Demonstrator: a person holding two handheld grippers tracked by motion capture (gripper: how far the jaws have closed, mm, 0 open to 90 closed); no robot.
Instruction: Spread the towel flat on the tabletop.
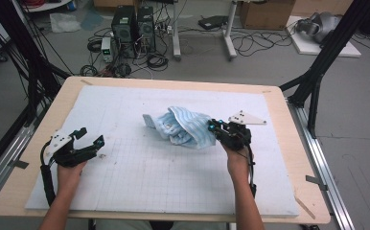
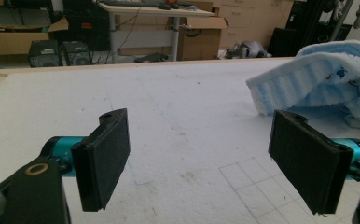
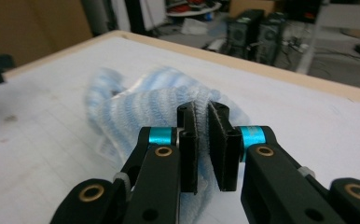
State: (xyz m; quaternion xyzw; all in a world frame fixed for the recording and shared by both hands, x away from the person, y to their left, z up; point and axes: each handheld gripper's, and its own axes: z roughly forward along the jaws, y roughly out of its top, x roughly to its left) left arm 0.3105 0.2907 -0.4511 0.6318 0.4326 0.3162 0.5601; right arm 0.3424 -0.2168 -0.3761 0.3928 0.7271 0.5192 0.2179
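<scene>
A light blue striped cloth (image 1: 185, 125) lies bunched up just right of the middle of the white gridded mat (image 1: 149, 177). My right gripper (image 1: 213, 127) is at the cloth's right edge, shut on a fold of it. In the right gripper view the cloth (image 3: 141, 107) is pinched between the two black pads of that gripper (image 3: 202, 112). My left gripper (image 1: 91, 136) rests at the mat's left side, well apart from the cloth. Its jaws stand wide open (image 2: 201, 158) with nothing between them, and the cloth (image 2: 318, 79) is farther off to the right.
The mat lies on a wooden table (image 1: 298, 143) whose bare rim runs all around it. Black frame posts (image 1: 317, 76) stand at the back corners. Computer towers (image 1: 134, 24) and cables sit on the floor beyond the far edge.
</scene>
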